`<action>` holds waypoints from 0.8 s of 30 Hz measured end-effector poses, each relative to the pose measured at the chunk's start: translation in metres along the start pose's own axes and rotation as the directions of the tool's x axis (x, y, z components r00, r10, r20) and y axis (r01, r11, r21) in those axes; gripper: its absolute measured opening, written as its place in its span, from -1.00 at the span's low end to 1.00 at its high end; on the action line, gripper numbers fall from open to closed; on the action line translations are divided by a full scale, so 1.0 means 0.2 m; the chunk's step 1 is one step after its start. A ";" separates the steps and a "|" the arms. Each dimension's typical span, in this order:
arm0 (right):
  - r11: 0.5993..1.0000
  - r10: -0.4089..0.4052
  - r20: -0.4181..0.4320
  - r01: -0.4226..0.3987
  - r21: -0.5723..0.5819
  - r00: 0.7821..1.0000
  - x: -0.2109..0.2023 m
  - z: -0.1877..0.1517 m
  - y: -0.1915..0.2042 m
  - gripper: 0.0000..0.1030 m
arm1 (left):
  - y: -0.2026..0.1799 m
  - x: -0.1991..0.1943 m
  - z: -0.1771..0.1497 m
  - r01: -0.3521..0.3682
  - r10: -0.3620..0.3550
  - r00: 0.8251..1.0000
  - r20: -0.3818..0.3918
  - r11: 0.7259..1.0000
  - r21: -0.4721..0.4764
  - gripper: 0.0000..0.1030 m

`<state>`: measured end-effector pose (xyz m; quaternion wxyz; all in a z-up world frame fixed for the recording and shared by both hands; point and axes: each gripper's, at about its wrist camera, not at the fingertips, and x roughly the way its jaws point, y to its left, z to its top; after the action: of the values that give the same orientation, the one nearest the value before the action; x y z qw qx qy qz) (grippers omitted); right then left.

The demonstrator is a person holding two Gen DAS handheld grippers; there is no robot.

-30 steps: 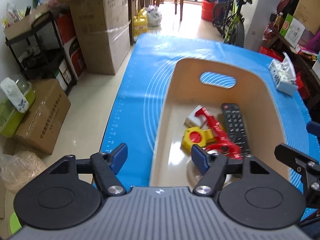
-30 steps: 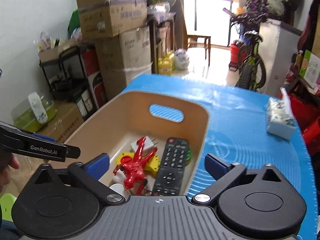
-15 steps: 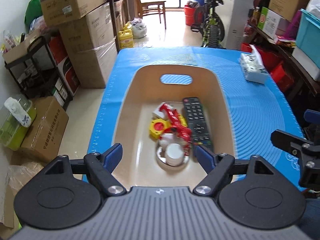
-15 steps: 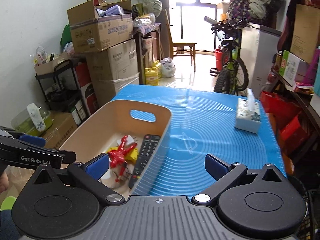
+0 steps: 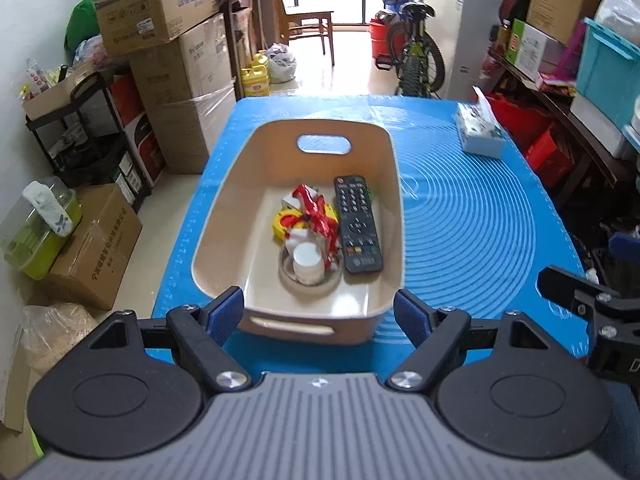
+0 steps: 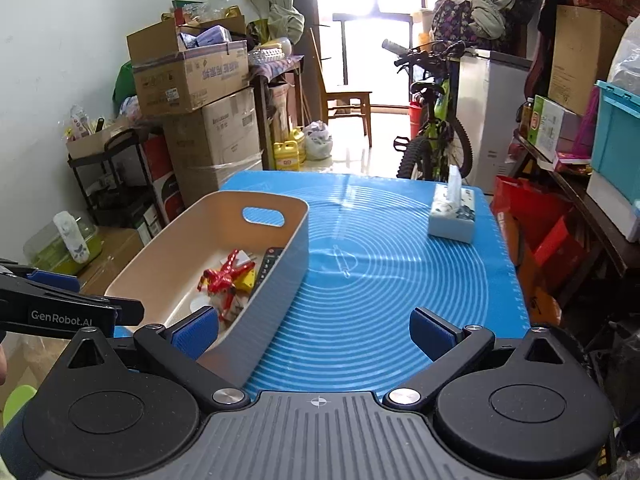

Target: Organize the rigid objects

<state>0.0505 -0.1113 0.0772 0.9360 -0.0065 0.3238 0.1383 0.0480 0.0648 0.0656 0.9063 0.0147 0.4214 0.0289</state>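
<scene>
"GenRobot.AI" on your left gripper [image 5: 318, 314], jaws opening, empty | right gripper [image 6: 314, 330] spread, empty | tissue box [image 6: 452, 216] far right, bin [image 5: 224, 216] near left.

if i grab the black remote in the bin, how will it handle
The remote looks like a stiff slab, so it likely won't flex. It lies flat against the bin wall, so pinching its sides may be awkward. Its smooth plastic could slip, and the red toy beside it might shift.
</scene>
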 end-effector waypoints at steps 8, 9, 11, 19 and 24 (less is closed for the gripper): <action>0.998 0.003 -0.009 -0.002 0.065 1.000 -0.10 -0.16 -0.09 0.96 | -0.07 -0.03 -0.15 -0.006 0.006 0.999 0.034 1.000 0.019 0.64; 0.997 0.001 -0.011 0.000 0.072 1.000 -0.10 -0.18 -0.10 0.96 | -0.08 -0.03 -0.16 -0.012 0.011 0.999 0.042 1.000 0.025 0.64; 0.997 -0.007 -0.012 0.008 0.077 1.000 -0.11 -0.22 -0.11 0.96 | -0.11 -0.02 -0.20 -0.020 0.018 0.999 0.046 0.999 0.041 0.65; 0.998 -0.032 0.045 0.030 0.061 0.998 -0.15 -0.35 -0.13 0.96 | -0.14 -0.02 -0.30 -0.016 0.013 0.997 0.075 0.999 0.036 0.65; 0.998 -0.048 0.061 0.045 0.051 0.997 -0.15 -0.41 -0.11 0.96 | -0.18 -0.03 -0.35 -0.005 0.000 0.994 0.106 0.999 0.043 0.65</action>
<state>-0.0156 -0.1493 0.0300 0.9485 0.0134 0.2975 0.1085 -0.0077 0.0289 0.0232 0.9268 0.0363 0.3734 0.0200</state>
